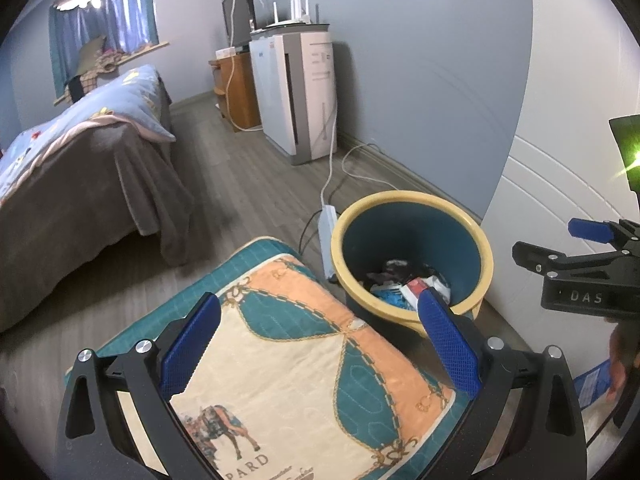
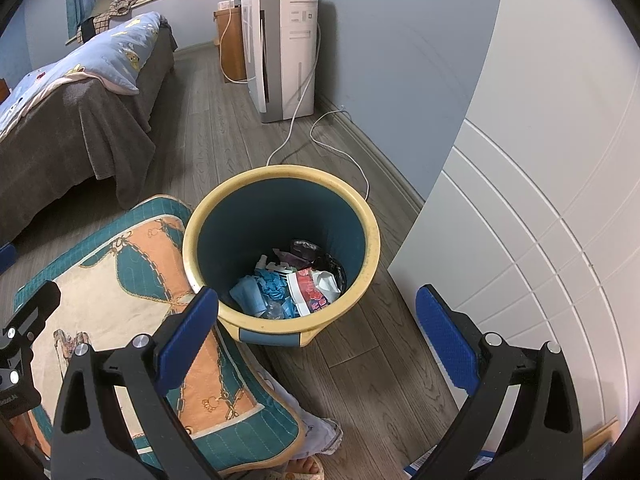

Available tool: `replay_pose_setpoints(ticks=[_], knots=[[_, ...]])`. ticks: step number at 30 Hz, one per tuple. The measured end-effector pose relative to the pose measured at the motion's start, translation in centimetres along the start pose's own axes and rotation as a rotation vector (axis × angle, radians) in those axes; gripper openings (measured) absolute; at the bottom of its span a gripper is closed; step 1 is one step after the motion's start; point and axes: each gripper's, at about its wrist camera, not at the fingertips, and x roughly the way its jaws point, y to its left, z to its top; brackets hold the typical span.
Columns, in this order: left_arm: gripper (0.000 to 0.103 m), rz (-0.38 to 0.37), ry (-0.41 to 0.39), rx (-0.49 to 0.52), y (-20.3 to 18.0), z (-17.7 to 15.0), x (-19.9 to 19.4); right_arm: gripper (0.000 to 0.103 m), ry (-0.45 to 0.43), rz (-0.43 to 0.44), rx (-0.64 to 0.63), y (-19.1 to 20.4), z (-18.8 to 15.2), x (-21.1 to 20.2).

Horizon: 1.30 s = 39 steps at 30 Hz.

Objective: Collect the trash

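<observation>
Two wrist views, both aimed down and forward over the same bedroom corner.

The bin (image 1: 412, 256) is seen obliquely from the left wrist, above the patterned cushion (image 1: 304, 360); from the right wrist it is looked into from nearer and higher. Bed (image 2: 76, 92), cushion, bin and far white appliance (image 2: 284, 48) are shared.

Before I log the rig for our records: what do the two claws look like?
Both match: the left claw and right claw have black angular frames, silver screw heads and blue textured finger pads. White letters "DAS" mark the right claw's body in the left wrist view.
</observation>
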Motion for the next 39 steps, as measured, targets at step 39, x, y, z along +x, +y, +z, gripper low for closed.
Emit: replay_pose_setpoints(ticks=[39], knots=[[0.098,-0.008,0.032,-0.013,0.48,-0.28,0.61,0.097,0.016,-0.011,0.010,0.35,0.02,0.33]])
